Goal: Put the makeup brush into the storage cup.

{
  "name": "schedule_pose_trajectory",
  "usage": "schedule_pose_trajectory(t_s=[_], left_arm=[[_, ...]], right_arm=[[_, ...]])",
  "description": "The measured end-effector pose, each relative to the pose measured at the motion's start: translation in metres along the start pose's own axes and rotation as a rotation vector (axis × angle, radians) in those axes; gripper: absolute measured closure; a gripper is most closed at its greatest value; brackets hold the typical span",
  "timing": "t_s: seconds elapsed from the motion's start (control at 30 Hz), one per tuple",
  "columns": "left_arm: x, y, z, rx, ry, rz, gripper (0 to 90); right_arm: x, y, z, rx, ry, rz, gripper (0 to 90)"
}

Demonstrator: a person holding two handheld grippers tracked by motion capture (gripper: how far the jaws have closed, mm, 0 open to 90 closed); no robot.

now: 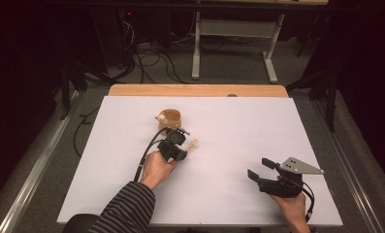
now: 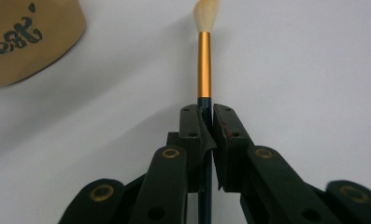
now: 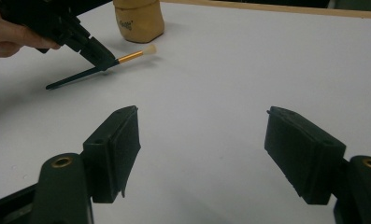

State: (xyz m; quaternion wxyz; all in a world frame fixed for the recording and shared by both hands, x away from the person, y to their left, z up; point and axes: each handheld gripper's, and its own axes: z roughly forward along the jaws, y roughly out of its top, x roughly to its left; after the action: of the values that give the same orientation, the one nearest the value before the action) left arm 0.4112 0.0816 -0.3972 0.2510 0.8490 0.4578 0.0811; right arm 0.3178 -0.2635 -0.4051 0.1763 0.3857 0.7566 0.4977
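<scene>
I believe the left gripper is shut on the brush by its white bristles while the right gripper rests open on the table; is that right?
Not quite: the left gripper is shut on the brush by its dark handle, just below the gold ferrule, as the left gripper view shows. The white bristles stick out free beyond the jaws. The right gripper does rest open on the table.

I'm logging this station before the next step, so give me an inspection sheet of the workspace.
Surface: white sheet over a wooden table.
Job's things: brush with dark handle, gold ferrule and pale tip; tan cup beside it.
Clutter: nothing seen.
Grippers: left gripper shut on the brush handle; right gripper open, nothing between its jaws.
Cables: one trails from each gripper; more lie on the floor.
Surroundings: dark room, white desk frame behind.
</scene>
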Motion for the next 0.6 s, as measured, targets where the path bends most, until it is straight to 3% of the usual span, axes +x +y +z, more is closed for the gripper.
schedule_pose_trajectory(t_s=[0.23,0.6], left_arm=[[-0.003,-0.001,-0.011,-0.041,-0.03,0.025,83.0],[0.006,-0.003,-0.031,-0.119,-0.094,0.02,83.0]], right_arm=[[0.001,0.0,-0.002,-0.005,0.0,-0.001,28.4],[0.002,0.0,-0.001,0.001,0.001,-0.003,28.4]])
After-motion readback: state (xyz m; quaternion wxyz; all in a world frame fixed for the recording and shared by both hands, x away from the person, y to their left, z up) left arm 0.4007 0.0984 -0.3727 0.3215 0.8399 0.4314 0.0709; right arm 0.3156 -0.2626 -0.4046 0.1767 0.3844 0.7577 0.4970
